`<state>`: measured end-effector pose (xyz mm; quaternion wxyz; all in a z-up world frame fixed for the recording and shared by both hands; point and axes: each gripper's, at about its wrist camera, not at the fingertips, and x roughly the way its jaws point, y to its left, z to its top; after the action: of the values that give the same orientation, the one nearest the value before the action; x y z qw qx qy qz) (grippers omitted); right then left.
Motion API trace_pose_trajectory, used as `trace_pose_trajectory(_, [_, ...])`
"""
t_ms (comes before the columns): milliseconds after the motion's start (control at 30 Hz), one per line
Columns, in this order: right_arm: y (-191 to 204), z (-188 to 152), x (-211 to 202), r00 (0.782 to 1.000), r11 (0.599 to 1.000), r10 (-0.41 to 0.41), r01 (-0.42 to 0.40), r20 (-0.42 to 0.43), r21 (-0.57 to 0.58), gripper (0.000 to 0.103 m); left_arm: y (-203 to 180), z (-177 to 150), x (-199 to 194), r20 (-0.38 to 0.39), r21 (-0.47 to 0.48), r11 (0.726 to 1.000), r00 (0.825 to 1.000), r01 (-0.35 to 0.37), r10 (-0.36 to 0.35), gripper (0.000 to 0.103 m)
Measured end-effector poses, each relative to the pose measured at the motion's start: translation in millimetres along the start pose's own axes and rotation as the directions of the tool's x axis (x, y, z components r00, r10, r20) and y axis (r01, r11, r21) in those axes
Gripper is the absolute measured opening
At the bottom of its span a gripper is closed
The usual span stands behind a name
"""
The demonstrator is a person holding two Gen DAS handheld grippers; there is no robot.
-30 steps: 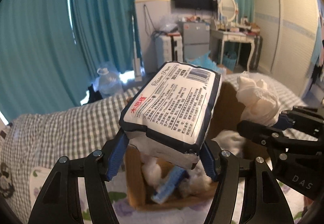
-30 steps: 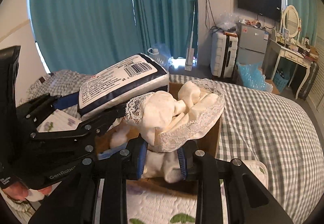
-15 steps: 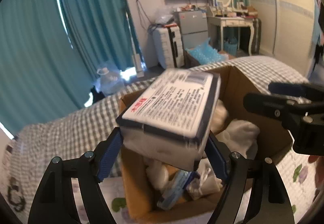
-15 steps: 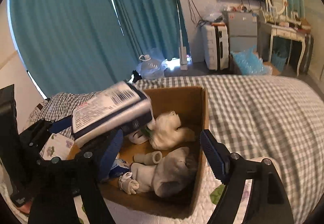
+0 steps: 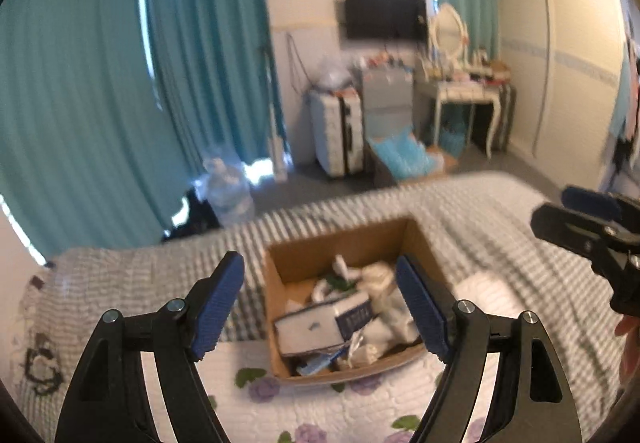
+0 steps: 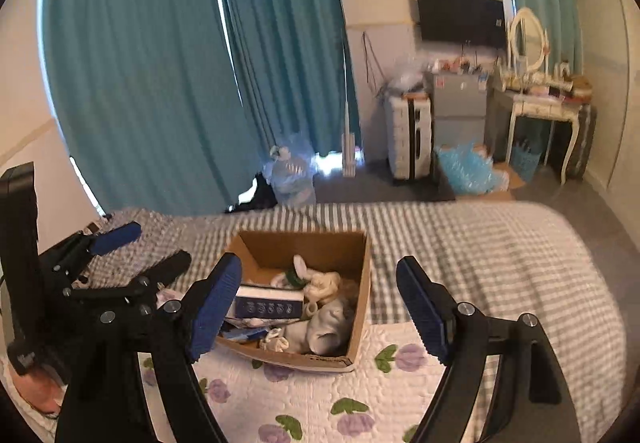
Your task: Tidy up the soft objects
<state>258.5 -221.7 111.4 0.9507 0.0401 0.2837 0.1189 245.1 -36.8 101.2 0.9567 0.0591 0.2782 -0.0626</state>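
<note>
your left hand-held gripper [image 5: 320,307] and right hand-held gripper [image 6: 320,307] both hang with jaws apart and empty above the cardboard box [image 6: 360,307] on the bed [image 6: 480,243]. the tissue pack [image 6: 268,303] and cream cloth [image 6: 324,283] lie inside with other soft things. nothing loose shows on the bed, though blur may hide some, so you look nearly finished.

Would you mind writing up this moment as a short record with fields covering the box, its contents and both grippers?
surface: bed with grey checked cover and a floral quilt
container: open cardboard box resting on the bed
contents: tissue pack lying in the box, beside cream fabric and a grey soft item
left gripper: open, empty, above the box
right gripper: open, empty, above the box
background: teal curtains, blurred
</note>
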Motion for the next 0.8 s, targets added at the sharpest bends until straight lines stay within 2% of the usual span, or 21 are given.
trace_pose_trajectory(100, [12,15,-58,0.997,0.999,-0.014,0.016,0.070,-0.031,0.081,-4,20,-65,0.098,-0.016,1.000,0.995,0.004,-0.002,0.079])
trace_pose_trajectory(167, [23,24,-103,0.992,0.999,-0.008,0.015,0.129,-0.050,0.085,-8,32,-114,0.175,-0.014,1.000,0.985,0.006,-0.003,0.079])
trace_pose_trajectory(233, [35,28,-141,0.984,0.997,-0.009,0.023,0.180,-0.076,0.087,-11,35,-167,0.274,-0.012,1.000,0.962,-0.015,0.018,0.079])
trace_pose_trajectory(300, [46,30,-176,0.973,0.993,-0.024,0.050,0.231,-0.106,0.094,-12,33,-212,0.356,-0.025,0.999,0.934,-0.033,0.040,0.090])
trace_pose_trajectory(367, [59,27,-209,0.965,0.989,-0.028,0.065,0.262,-0.135,0.096,-10,25,-246,0.415,-0.038,0.999,0.909,-0.017,0.031,0.094])
trace_pose_trajectory(433, [67,21,-234,0.956,0.988,-0.022,0.065,0.294,-0.139,0.099,-8,16,-271,0.442,-0.041,0.999,0.897,-0.002,0.020,0.094])
trace_pose_trajectory(467, [70,18,-245,0.952,0.989,-0.015,0.059,0.307,-0.135,0.100,-7,13,-279,0.450,-0.042,0.999,0.893,0.002,0.017,0.094])
trace_pose_trajectory(600, [75,-3,-282,0.931,0.994,0.007,0.033,0.365,-0.103,0.102,-4,-11,-301,0.486,-0.051,0.997,0.871,-0.054,0.072,0.094])
trace_pose_trajectory(700, [72,-24,-290,0.924,0.995,0.058,-0.023,0.377,-0.098,0.103,0,-36,-308,0.510,-0.042,0.997,0.857,-0.063,0.075,0.094])
trace_pose_trajectory(800, [69,-50,-282,0.925,0.996,0.067,-0.039,0.375,-0.080,0.103,7,-61,-300,0.516,-0.065,0.996,0.853,-0.060,0.085,0.094])
